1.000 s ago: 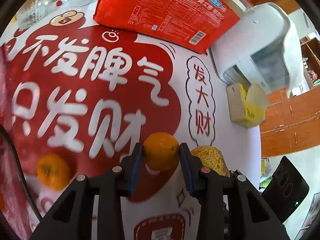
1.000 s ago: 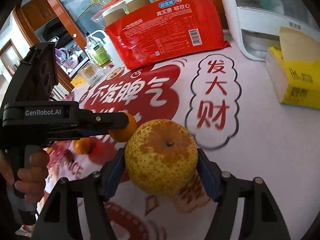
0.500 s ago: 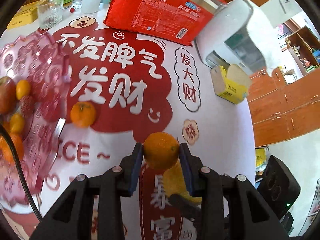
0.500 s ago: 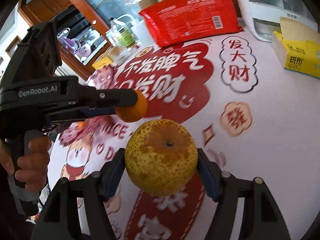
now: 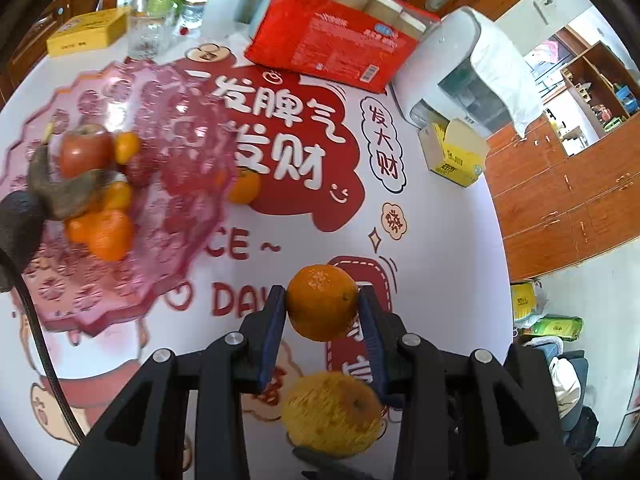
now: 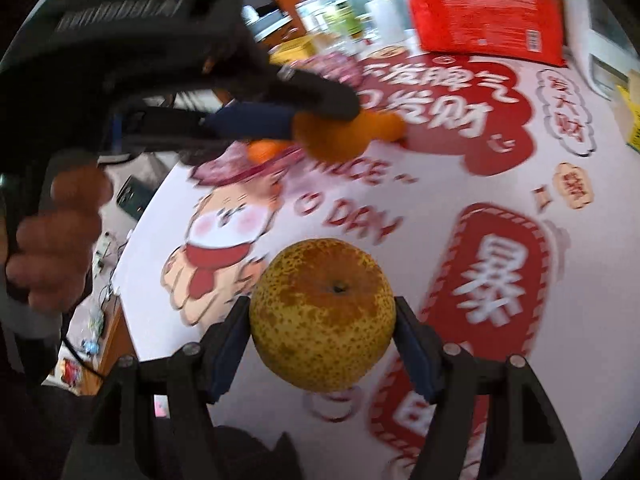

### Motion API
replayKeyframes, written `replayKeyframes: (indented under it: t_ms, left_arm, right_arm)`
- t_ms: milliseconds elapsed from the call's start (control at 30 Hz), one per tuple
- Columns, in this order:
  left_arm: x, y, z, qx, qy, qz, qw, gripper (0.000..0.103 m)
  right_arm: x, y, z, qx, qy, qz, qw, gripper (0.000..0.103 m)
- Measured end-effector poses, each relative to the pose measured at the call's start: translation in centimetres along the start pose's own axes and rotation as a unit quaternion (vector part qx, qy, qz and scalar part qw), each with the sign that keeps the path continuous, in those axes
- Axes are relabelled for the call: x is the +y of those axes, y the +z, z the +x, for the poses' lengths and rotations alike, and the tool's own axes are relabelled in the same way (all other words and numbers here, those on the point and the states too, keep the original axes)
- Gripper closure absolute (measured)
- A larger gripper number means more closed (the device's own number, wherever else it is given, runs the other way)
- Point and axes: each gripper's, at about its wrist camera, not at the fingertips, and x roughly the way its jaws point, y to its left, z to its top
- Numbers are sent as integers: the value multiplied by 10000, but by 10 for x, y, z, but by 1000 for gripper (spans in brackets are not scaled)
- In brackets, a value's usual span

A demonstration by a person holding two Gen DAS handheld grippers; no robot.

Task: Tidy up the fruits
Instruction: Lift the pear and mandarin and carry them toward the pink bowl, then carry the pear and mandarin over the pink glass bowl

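My left gripper (image 5: 322, 308) is shut on an orange (image 5: 322, 302) and holds it above the table. My right gripper (image 6: 322, 318) is shut on a speckled yellow pear (image 6: 322, 314); the pear also shows low in the left wrist view (image 5: 331, 414). A pink scalloped fruit tray (image 5: 188, 184) lies at the left with an apple (image 5: 84, 149) and several small oranges in it. One loose orange (image 5: 244, 187) lies on the table by the tray's right rim. The left gripper (image 6: 352, 120) with its orange shows in the right wrist view, above the tray's edge.
A red pack of paper cups (image 5: 332, 46) lies at the back, a white appliance (image 5: 464, 72) and a yellow tissue box (image 5: 454, 156) at the right. Bottles, a glass (image 5: 146, 40) and a yellow box (image 5: 86, 32) stand at the back left. The table's edge runs right.
Both grippers have pulled back and risen with their fruit. The tray has come further into the left wrist view. The pear now lies below the orange in that view.
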Motion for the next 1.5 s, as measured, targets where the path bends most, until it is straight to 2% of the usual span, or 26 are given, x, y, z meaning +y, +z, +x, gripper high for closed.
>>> replayKeyframes:
  t_ms: [267, 767, 933, 1167, 1333, 1500]
  left_arm:
    - [40, -17, -46, -178, -45, 77, 9998, 68]
    - [121, -1, -113, -305, 240, 618, 9973, 67]
    - [137, 7, -119, -278, 183, 889, 9955, 67]
    - [144, 12, -110, -170, 149, 1259, 9918, 67]
    - [149, 14, -97, -68, 85, 1383, 9903, 67]
    - [149, 13, -85, -53, 145, 1638, 9864, 67]
  right_arm:
    - [60, -1, 20, 45, 82, -116, 9999, 34]
    - [112, 40, 45, -853, -136, 706, 9938, 34]
    - [111, 57, 48, -1246, -267, 995, 9868, 34]
    - [88, 82, 49, -1737, -521, 1482, 9722, 34]
    - [73, 96, 54, -1911, -707, 1647, 9651, 34]
    - [60, 107, 67, -1873, -826, 1783, 9625, 34]
